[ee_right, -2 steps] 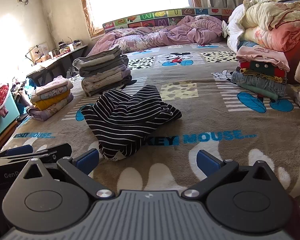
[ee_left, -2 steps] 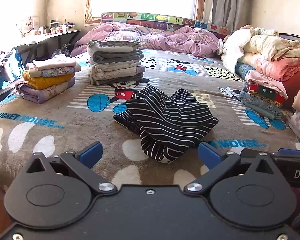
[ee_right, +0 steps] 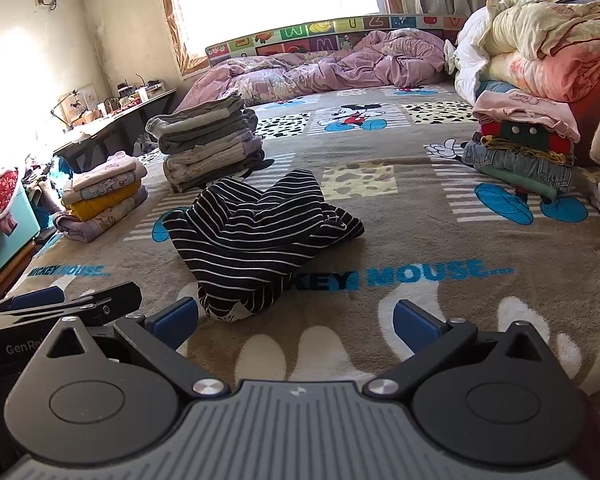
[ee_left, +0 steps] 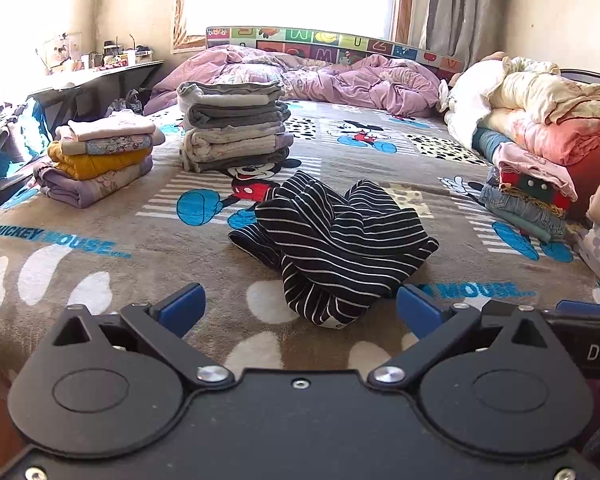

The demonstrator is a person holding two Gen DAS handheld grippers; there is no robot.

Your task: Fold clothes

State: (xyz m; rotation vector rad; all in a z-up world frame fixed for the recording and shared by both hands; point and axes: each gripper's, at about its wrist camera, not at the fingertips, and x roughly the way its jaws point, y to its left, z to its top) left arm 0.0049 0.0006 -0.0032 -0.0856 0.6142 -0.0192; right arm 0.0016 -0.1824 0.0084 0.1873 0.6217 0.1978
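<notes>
A crumpled black garment with thin white stripes [ee_left: 336, 240] lies in a heap on the cartoon-print bed blanket [ee_left: 100, 264], also seen in the right wrist view as the striped garment [ee_right: 256, 236]. My left gripper [ee_left: 300, 308] stands open just short of the heap's near edge, blue pads wide apart with nothing between them. My right gripper [ee_right: 296, 316] is open too, near the heap's near right corner, holding nothing. The left gripper's body [ee_right: 60, 308] shows at the lower left of the right wrist view.
Two folded stacks sit beyond the garment: grey and beige clothes [ee_left: 234, 128] and a yellow and lilac pile [ee_left: 100, 160] at the left. More clothes [ee_left: 528, 196] and quilts [ee_left: 548, 112] crowd the right edge. A purple duvet [ee_left: 320, 76] lies at the headboard. A desk [ee_left: 80, 84] stands left.
</notes>
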